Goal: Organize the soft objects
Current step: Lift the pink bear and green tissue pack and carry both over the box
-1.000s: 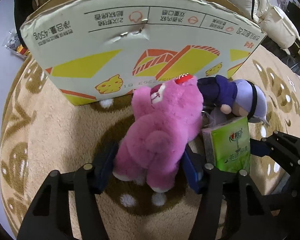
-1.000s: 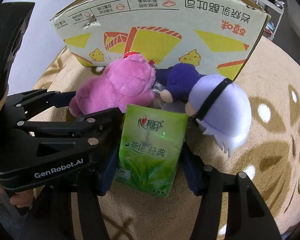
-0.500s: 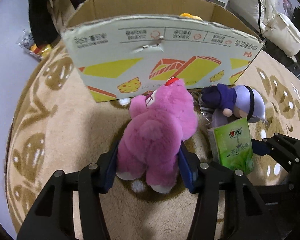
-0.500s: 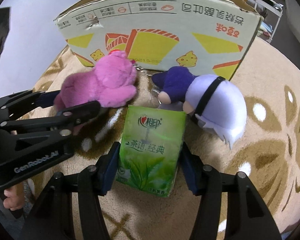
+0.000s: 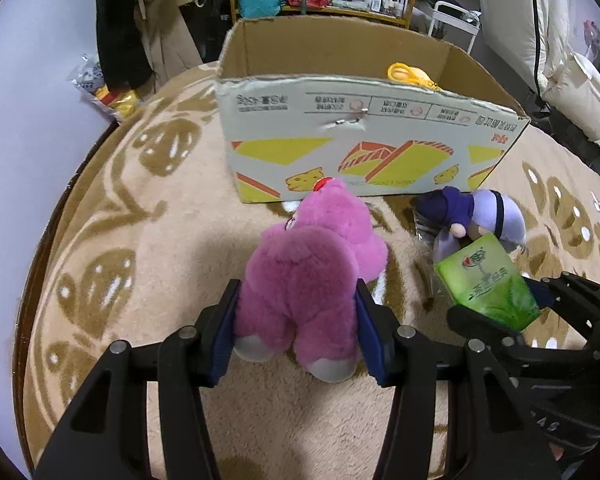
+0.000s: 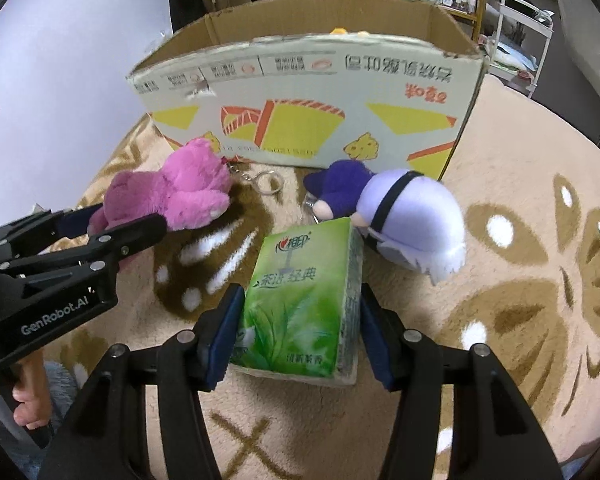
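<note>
Left wrist view shows the left gripper (image 5: 296, 332) clamped on the pink plush (image 5: 312, 276) in front of the box (image 5: 364, 144), while the right gripper (image 6: 300, 332) pinches the tissue pack (image 6: 304, 300) beside the purple doll (image 6: 400, 212), also before the box.

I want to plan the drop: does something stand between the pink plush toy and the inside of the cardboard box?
Only the box's own front wall. The pink toy, shut in the left gripper, must pass over its rim; nothing else visibly blocks it.
</note>
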The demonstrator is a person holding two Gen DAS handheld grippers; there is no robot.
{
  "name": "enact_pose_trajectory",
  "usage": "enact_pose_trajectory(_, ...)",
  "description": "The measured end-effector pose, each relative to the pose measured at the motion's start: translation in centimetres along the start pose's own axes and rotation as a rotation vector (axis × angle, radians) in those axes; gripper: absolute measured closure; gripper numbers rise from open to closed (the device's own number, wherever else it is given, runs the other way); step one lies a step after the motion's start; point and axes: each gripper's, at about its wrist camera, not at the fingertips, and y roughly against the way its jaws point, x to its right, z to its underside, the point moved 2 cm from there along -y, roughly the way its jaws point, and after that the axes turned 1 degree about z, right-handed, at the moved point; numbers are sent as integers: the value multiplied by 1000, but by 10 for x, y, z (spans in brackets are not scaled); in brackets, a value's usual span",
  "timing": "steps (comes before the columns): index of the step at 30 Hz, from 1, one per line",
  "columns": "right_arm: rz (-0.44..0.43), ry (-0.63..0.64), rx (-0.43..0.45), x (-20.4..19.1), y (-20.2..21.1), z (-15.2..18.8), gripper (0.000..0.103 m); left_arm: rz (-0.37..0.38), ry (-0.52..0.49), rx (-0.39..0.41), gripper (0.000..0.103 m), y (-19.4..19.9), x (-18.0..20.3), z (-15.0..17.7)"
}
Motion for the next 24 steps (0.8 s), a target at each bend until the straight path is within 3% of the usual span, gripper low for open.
enact_pose_trajectory(15,-32,2,101,-9,33,4,45,-32,60,91,52,33,-11,3)
enact_pose_trajectory(24,-46,24,258,-13,73,3,45,-59,100,276,52,74,-16,2)
